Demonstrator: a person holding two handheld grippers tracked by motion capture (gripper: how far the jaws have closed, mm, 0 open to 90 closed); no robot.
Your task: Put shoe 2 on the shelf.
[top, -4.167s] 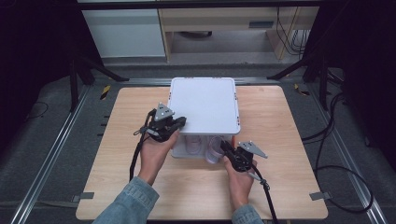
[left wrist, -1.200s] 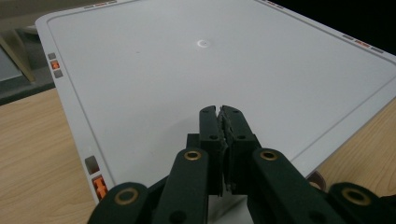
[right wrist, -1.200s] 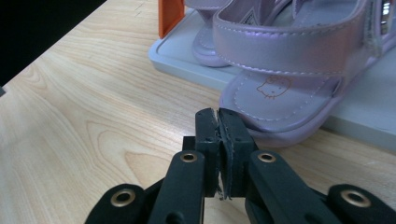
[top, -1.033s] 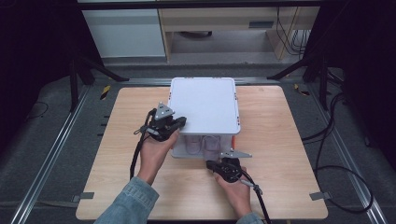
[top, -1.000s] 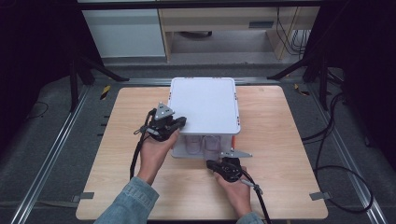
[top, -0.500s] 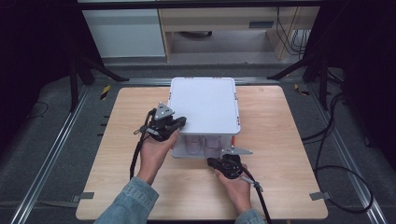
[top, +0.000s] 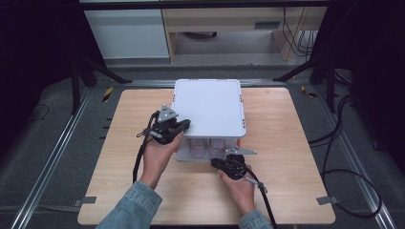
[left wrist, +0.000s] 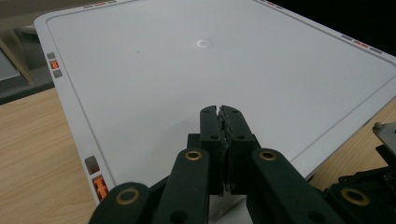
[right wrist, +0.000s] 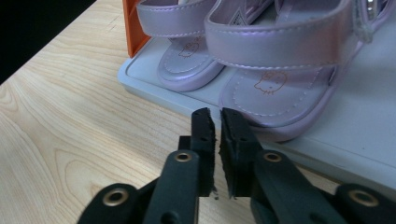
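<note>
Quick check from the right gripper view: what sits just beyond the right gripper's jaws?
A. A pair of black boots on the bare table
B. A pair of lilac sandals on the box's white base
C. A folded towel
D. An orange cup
B: the right gripper points at the lilac sandals, which rest on the white base beside an orange corner post.

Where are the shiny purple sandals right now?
The shiny purple sandals sit side by side on the white shoe rack's bottom shelf, under its flat white top, just beyond the right gripper.
</note>
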